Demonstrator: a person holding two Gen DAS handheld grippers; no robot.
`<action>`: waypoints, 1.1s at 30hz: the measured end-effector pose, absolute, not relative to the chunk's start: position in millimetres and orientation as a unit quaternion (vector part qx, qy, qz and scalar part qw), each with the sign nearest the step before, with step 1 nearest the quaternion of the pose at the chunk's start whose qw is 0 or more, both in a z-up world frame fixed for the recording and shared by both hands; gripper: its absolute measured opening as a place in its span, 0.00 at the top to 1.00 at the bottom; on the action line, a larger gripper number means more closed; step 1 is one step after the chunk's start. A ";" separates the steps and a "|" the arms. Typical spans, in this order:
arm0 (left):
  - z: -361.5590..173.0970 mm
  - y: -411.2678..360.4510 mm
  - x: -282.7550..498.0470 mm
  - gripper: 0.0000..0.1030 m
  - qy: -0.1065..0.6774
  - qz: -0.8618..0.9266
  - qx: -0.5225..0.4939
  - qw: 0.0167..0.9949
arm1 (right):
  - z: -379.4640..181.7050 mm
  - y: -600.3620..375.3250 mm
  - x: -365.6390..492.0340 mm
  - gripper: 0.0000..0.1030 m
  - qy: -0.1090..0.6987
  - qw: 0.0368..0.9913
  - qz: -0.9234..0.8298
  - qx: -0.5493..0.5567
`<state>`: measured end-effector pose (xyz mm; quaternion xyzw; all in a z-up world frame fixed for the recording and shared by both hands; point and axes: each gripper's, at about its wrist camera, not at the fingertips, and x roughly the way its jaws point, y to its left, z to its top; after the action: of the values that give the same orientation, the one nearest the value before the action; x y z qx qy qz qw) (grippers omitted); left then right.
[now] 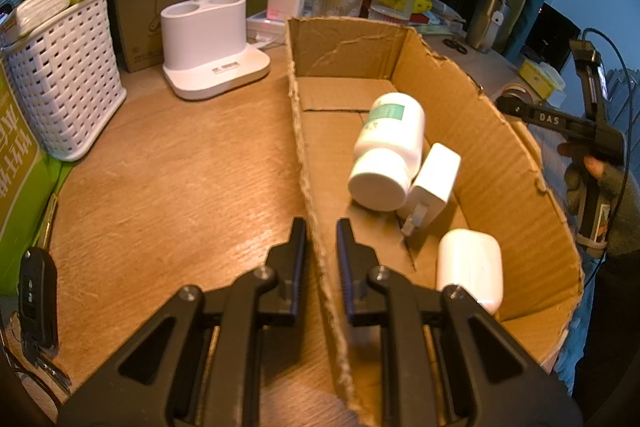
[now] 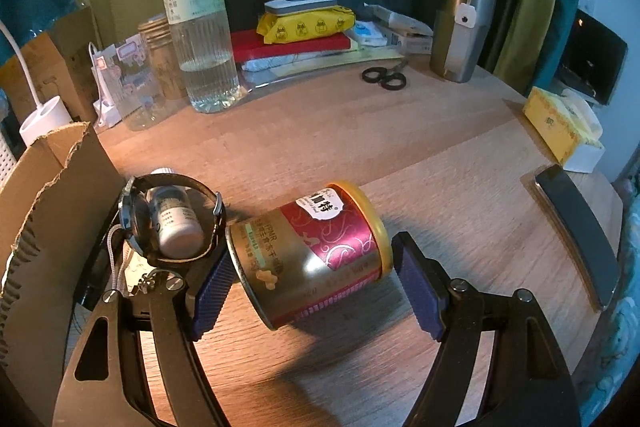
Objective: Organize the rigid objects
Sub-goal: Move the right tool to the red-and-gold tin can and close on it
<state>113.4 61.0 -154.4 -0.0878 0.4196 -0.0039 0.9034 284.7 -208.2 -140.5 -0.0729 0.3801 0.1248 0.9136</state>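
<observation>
The right gripper (image 2: 310, 275) stands with its jaws wide apart, 1 blue pad (image 2: 212, 291) on each side of a tin can (image 2: 308, 251) that lies on its side on the wooden table (image 2: 440, 155). The can sits directly between the pads, so nothing lies ahead of the gripper to reach for; the left pad is touching or almost touching the can's metal bottom end, while the right pad stands just clear of the yellow lid end. The can's long axis runs across the jaws, roughly pad to pad and a little skewed, so closing would squeeze it end to end. Just left of the can, a small white bottle (image 2: 176, 223) lies inside a dark ring (image 2: 172, 219), beside the torn wall of the cardboard box (image 2: 52, 187).

The left gripper (image 1: 320, 247) is clamped on the box's near wall, jaws together, steadying it. The right hand is plainly nearer the can. Inside the box (image 1: 480, 147) already lie a white pill bottle (image 1: 388, 147), a white charger (image 1: 432, 179) and a white case (image 1: 470, 263).
</observation>
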 end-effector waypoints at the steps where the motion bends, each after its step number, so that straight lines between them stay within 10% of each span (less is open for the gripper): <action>1: -154.3 60.9 113.4 0.84 0.420 -0.004 -0.088 0.903 | -140.8 -208.2 284.3 0.27 0.380 0.914 0.125 -0.072; 33: -154.2 61.3 113.6 0.84 0.420 -0.004 -0.088 0.903 | -75.3 -154.9 219.1 0.28 0.293 0.933 0.174 -0.113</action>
<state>113.6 61.3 -154.2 -0.0881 0.4199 -0.0040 0.9033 219.1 -154.9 -75.3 -0.1133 0.2935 0.1745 0.9331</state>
